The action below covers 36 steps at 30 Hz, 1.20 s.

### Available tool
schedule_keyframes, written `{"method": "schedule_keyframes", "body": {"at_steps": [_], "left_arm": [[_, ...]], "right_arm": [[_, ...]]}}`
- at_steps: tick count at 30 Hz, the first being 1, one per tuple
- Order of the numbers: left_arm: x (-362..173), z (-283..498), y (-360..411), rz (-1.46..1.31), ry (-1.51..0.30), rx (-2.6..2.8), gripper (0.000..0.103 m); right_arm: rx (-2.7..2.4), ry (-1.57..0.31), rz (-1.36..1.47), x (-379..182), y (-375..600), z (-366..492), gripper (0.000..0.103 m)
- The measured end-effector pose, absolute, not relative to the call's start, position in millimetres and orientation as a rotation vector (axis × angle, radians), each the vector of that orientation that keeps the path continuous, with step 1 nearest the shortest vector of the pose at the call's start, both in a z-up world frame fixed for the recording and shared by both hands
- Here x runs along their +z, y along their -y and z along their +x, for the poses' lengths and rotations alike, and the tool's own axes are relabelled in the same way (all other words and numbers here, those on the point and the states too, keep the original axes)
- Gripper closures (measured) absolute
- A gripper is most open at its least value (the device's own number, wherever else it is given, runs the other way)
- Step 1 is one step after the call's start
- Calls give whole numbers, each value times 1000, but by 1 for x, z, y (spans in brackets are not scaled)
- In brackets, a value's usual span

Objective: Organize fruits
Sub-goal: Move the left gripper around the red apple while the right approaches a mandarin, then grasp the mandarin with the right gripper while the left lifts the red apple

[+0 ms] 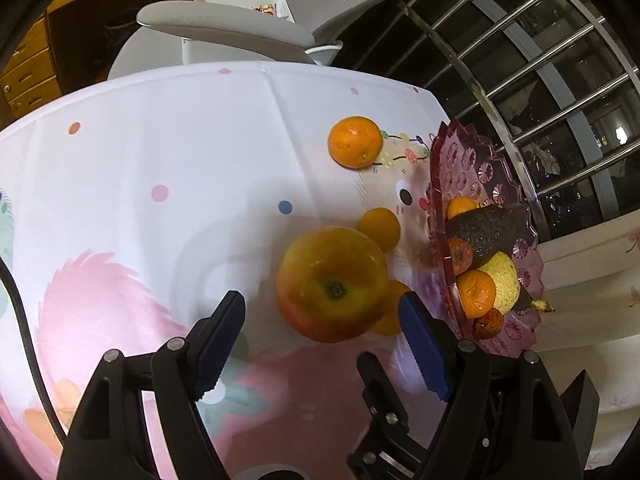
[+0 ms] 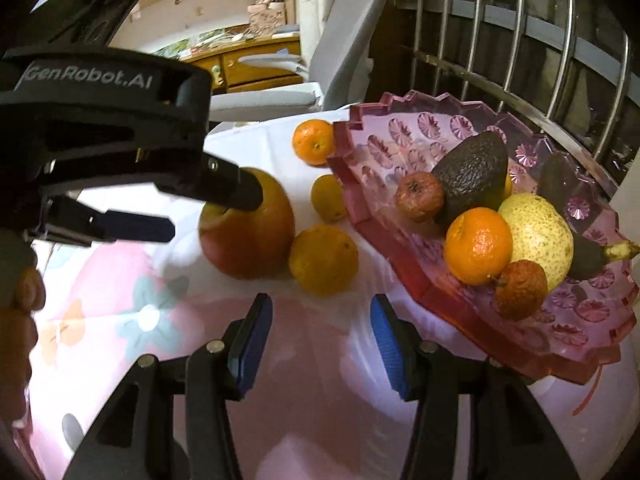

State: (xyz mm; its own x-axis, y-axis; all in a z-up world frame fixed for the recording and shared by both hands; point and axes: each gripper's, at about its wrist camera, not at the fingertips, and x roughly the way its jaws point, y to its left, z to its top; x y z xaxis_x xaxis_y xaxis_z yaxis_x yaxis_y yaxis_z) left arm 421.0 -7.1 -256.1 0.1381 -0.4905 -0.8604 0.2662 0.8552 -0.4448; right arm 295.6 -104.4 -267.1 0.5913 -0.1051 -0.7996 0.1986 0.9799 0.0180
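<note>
A large red-yellow apple (image 1: 332,284) (image 2: 256,236) sits on the flowered tablecloth (image 1: 160,152). My left gripper (image 1: 320,308) (image 2: 208,212) is open and straddles it, with one finger over its top and the pads not pressing. Three small orange fruits lie loose near it: a mandarin (image 1: 354,142) (image 2: 314,142) farther back, one fruit (image 1: 380,228) (image 2: 328,198) beside the bowl, and one (image 2: 324,258) right of the apple. The pink glass bowl (image 1: 438,184) (image 2: 420,136) holds an avocado (image 2: 472,176), a pear (image 2: 540,232), mandarins and shrivelled fruits. My right gripper (image 2: 320,312) is open and empty, short of the nearest orange fruit.
A grey office chair (image 1: 224,28) (image 2: 340,40) stands behind the table. A metal railing (image 1: 540,80) (image 2: 520,40) runs behind the bowl. Wooden drawers (image 2: 248,64) and shelves are farther back. A person's hand (image 2: 20,320) shows at the left edge.
</note>
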Motion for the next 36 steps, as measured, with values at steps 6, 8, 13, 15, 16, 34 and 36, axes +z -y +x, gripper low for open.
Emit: {"method": "schedule_keyframes", "body": {"at_steps": [6,8,13,15,16,34,36], "left_arm": [[-261,421,15,-200,-1333,-554,25],[-263,421,18,-202,-1339,-554,25],[-268,422,22,-220,-1347,-552,26],[-271,422,24,-219,-1353,-542,28],[-272,423,24,-220,-1356,-541,28],[-279,423,14,-225,-1343,-507,37],[-276,423,7,-236,-1334,-497,37]], "right_arm": [[-213,-897,135,-272,108,304,52],[-216,-889,142,-272,108,306,52],[-230,-879,135,-275,107,308,52],[-231,-875,139,-276,108,309,52],[-236,-876,142,-276,109,310,52],[-228,-871,163,-277,114,315,62],[-221,-876,159,-277,113,316,64]]}}
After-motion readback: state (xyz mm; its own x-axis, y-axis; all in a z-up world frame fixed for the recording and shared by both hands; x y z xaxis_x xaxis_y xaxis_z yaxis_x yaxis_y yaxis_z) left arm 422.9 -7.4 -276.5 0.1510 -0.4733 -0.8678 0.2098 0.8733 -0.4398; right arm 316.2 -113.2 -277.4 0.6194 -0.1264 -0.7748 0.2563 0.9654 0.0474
